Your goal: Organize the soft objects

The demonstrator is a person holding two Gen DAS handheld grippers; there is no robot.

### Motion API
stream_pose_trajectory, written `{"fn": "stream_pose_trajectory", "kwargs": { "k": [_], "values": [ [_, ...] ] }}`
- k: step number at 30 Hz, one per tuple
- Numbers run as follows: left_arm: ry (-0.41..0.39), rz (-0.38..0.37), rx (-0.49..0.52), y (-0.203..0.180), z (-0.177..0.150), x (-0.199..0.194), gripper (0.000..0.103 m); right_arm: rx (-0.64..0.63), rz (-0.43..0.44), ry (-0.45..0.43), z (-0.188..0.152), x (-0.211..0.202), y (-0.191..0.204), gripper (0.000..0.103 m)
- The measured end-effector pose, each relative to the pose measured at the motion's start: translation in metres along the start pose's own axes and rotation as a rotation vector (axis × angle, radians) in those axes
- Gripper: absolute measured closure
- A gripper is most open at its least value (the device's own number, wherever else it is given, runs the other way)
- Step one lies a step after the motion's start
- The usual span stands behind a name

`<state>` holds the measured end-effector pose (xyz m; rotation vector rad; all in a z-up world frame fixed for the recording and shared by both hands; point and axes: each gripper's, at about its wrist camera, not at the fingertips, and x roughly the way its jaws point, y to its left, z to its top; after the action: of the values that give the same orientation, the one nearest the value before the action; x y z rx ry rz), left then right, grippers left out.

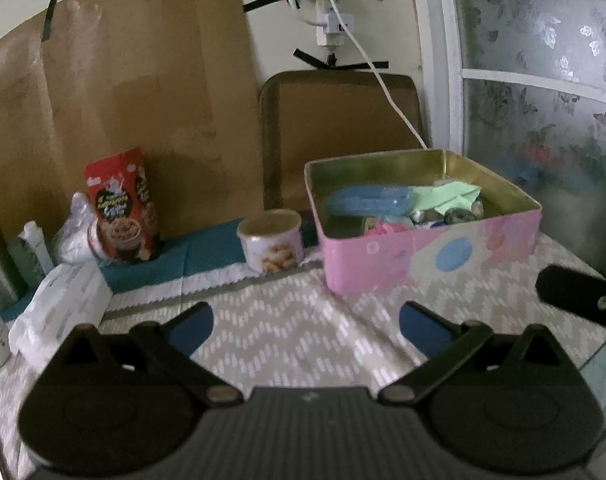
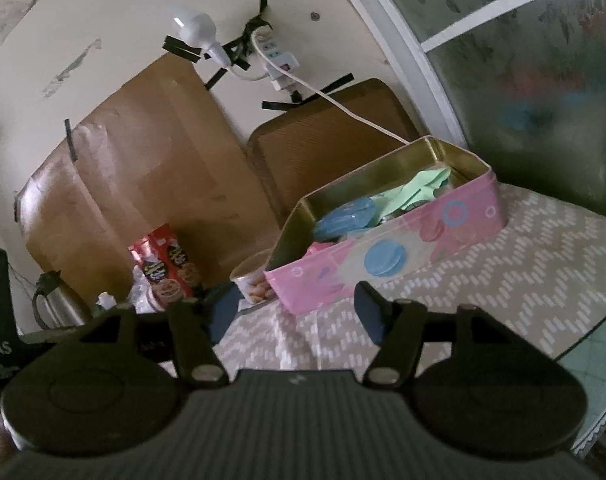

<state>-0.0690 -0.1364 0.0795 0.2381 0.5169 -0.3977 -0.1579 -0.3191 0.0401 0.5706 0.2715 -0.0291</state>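
Left wrist view: the left gripper point(image 1: 306, 324) angles down over the chevron tablecloth point(image 1: 303, 344), fingers spread wide, nothing between them. The pink tin point(image 1: 431, 256) sits ahead to the right, long side slanting back-right, holding a blue pouch point(image 1: 367, 200) and green cloth point(image 1: 451, 196). Right wrist view: the right gripper point(image 2: 299, 312), rolled sideways, is parted and empty, just short of the tin's front wall point(image 2: 383, 256)

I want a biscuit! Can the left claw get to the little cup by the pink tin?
Probably yes. The left claw is open and empty, and only bare cloth lies between it and the cup.
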Motion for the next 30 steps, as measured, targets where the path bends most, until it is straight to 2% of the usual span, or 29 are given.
{"fn": "stream_pose_trajectory", "kwargs": {
  "k": [10, 16, 20, 27, 30],
  "values": [
    [-0.047, 0.069, -0.001, -0.01, -0.018, -0.042, 0.0, -0.019, 0.032, -0.035, -0.006, -0.031, 0.005, 0.033],
    [-0.068, 0.064, -0.002, -0.019, -0.025, -0.07, 0.0, -0.007, 0.04, -0.07, -0.008, -0.051, 0.001, 0.029],
    [-0.088, 0.076, -0.004, -0.018, -0.027, -0.079, 0.0, -0.017, 0.033, -0.101, -0.011, -0.052, 0.001, 0.029],
    [-0.108, 0.112, -0.088, -0.004, -0.031, -0.086, 0.0, -0.074, 0.038, -0.128, -0.015, -0.054, 0.009, 0.029],
    [-0.117, 0.142, -0.094, -0.002, -0.034, -0.087, 0.0, -0.092, 0.042, -0.129, -0.016, -0.054, 0.012, 0.029]
  ]
}}
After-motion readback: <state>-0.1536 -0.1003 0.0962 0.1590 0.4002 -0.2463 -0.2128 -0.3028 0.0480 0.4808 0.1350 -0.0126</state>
